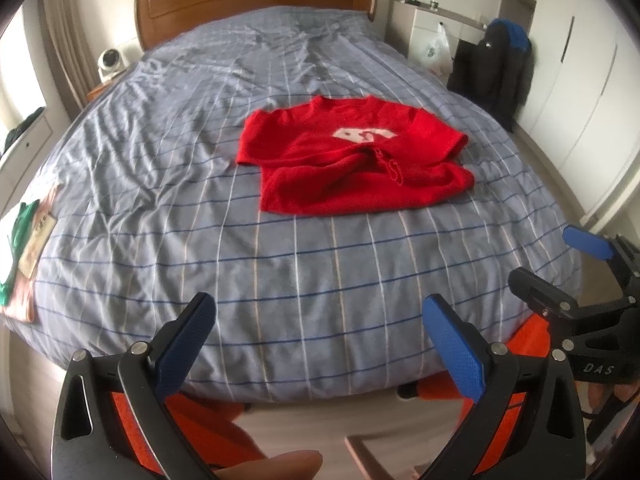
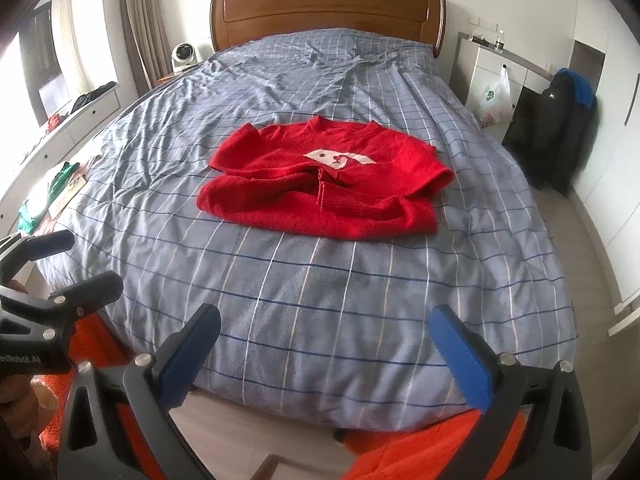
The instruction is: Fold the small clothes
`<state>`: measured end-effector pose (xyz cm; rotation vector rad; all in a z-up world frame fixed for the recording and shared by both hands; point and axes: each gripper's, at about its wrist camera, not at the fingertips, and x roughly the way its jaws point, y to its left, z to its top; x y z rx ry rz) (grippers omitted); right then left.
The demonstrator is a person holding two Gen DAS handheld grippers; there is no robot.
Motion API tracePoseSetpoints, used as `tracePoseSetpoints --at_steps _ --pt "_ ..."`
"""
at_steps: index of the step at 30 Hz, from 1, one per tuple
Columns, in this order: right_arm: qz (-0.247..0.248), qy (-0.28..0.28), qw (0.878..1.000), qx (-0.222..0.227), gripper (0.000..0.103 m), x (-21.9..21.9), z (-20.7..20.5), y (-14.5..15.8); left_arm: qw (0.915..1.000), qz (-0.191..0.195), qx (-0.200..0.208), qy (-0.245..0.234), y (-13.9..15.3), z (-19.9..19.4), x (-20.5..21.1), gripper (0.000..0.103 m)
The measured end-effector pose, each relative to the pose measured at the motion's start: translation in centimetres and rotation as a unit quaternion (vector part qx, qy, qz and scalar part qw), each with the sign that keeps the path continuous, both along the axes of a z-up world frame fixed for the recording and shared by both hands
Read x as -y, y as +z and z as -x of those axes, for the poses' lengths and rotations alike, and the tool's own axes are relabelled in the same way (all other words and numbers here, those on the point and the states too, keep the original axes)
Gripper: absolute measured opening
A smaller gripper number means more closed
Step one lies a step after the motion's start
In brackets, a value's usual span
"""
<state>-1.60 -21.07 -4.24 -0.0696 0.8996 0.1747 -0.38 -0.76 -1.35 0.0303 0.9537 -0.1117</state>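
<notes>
Jaws spread wide and empty on both the left gripper [image 1: 320, 344] and the right gripper [image 2: 324, 356], hovering off the foot of the bed [image 1: 168, 184]. Red sweater [image 2: 320, 184] lies mid-bed at 12 o'clock, well apart from both, sleeves already crossed over the chest. Looks like soft, light, floppy knit, likely to sag and snag. Best pinch hem corners at its 5 and 7 o'clock, one each.

Each hand-held gripper [image 1: 318, 344]: black frame, blue textured pads [image 1: 454, 350], silver screws, orange body
</notes>
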Motion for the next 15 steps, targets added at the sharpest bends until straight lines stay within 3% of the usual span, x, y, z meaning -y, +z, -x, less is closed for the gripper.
tracePoseSetpoints --at_steps 15 --pt "0.002 0.001 1.000 -0.005 0.103 -0.42 0.14 -0.29 1.0000 -0.001 -0.009 0.002 -0.45 -0.12 -0.09 0.103"
